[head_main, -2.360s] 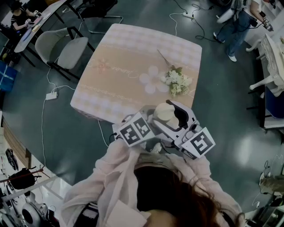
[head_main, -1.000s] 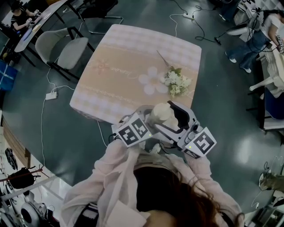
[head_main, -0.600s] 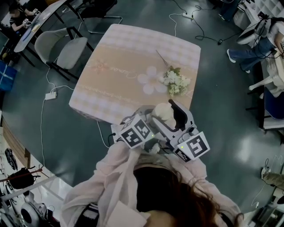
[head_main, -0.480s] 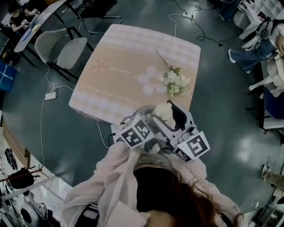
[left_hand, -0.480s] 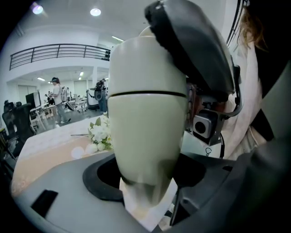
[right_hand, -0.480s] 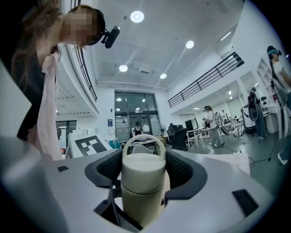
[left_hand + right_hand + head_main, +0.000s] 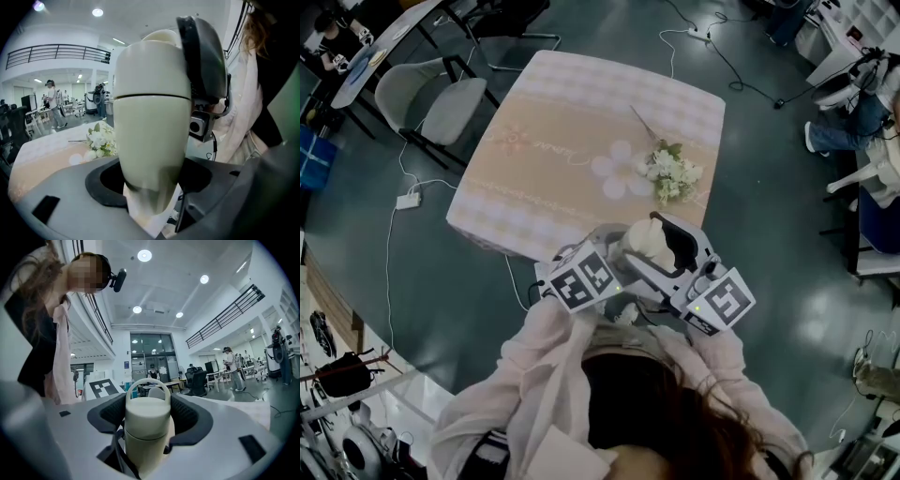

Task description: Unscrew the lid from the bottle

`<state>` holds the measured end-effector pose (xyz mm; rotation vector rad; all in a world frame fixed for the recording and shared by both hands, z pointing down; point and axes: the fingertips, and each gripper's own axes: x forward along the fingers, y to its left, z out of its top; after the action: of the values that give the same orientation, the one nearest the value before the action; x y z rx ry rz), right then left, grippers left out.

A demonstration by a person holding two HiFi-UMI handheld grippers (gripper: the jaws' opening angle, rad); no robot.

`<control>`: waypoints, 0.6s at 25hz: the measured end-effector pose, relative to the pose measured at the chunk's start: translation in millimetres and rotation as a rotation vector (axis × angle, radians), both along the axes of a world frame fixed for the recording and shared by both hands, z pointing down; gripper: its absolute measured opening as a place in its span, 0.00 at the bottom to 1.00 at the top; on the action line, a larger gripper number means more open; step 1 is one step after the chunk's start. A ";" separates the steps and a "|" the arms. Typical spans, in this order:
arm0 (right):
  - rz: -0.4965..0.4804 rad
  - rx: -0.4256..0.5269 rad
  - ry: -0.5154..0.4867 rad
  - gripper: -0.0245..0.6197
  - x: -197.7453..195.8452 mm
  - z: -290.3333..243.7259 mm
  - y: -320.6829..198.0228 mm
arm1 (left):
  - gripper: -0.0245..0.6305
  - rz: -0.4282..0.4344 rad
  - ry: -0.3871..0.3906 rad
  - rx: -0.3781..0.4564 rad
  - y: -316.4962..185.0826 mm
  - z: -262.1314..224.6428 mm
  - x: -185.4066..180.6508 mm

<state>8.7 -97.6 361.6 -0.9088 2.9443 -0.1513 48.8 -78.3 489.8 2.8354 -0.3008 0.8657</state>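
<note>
Your left hand-held gripper (image 7: 150,185) is clenched on the lower body of the cream bottle (image 7: 150,136), with a dark pad tight against each side. The bottle is up in the air in front of your chest, off the desk (image 7: 562,131); in the head view it sits over the desk's near corner. Your right hand-held gripper (image 7: 147,403) comes in from the other side. Its jaws have just been closing and now grasp the lid (image 7: 146,417), pads touching it left and right, with the loop handle (image 7: 146,386) poking up between them. The lid is on the bottle, and the seam shows as a thin dark line. A white flower bunch (image 7: 675,173) lies on the desk, well apart from the bottle
</note>
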 end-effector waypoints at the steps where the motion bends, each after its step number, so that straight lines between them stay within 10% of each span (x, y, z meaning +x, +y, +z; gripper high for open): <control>1: -0.031 0.007 0.007 0.51 -1.6 -0.9 1.8 | 0.52 0.008 0.005 0.004 0.7 -1.2 -0.3; 15: -0.415 0.079 -0.024 0.51 -11.6 -17.3 32.1 | 0.52 0.192 0.017 0.055 23.1 -10.3 -2.1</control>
<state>-2.9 -65.5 344.3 -0.2749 3.0473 -0.0610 46.7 -55.3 479.4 2.9580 -0.0513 0.8807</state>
